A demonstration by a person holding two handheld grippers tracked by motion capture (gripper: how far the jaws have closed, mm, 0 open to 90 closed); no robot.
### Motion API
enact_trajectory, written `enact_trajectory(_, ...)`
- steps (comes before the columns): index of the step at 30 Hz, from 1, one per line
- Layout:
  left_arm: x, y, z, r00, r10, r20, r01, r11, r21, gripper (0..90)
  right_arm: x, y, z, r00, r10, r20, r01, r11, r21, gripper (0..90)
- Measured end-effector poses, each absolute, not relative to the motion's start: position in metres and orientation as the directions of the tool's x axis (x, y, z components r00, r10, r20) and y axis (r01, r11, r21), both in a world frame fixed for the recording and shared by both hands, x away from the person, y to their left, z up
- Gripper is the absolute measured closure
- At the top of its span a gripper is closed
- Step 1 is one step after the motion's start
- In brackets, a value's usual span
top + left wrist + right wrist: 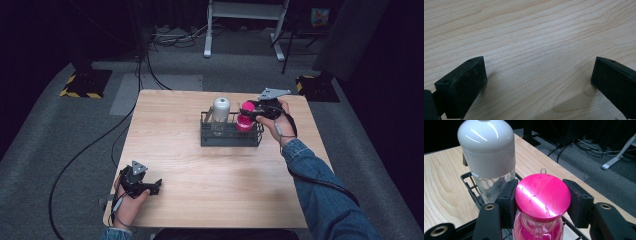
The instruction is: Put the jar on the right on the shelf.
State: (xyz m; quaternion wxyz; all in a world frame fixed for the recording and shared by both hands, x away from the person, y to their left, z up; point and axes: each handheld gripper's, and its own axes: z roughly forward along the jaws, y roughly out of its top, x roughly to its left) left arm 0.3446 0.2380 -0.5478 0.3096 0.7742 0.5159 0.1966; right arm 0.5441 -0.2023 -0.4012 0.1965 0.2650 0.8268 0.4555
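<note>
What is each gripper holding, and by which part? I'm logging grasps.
The right gripper clamps the pink bottle by its lid. The left gripper, jaws open, holds nothing.

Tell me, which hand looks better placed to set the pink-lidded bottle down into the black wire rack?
The right. Its tool already clamps the round pink lid of the pink bottle over the black wire rack, beside the clear bottle with the white domed cap. The left tool rests open at the wooden table's near corner.
</note>
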Motion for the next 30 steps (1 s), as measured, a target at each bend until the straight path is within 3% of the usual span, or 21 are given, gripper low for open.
enact_trajectory(20, 0.345, 0.238, -0.548, 0.390, 0.921, -0.015, 0.677, -0.276, 0.682, 0.2, 0.549, -0.204, -0.422, -0.772, 0.635, -0.040, 0.308, 0.428, 0.850, 46.9)
enact_trajectory(26, 0.345, 0.238, -0.548, 0.391, 0.920, -0.015, 0.677, -0.276, 0.682, 0.2, 0.548, -0.205, -0.417, -0.758, 0.653, -0.005, 0.331, 0.391, 0.859, 26.8)
enact_trajectory(30, 0.345, 0.238, -0.548, 0.390, 0.921, -0.015, 0.677, -0.276, 0.682, 0.2, 0.543, -0.206, -0.409, -0.757, 0.653, -0.008, 0.324, 0.386, 0.864, 22.4)
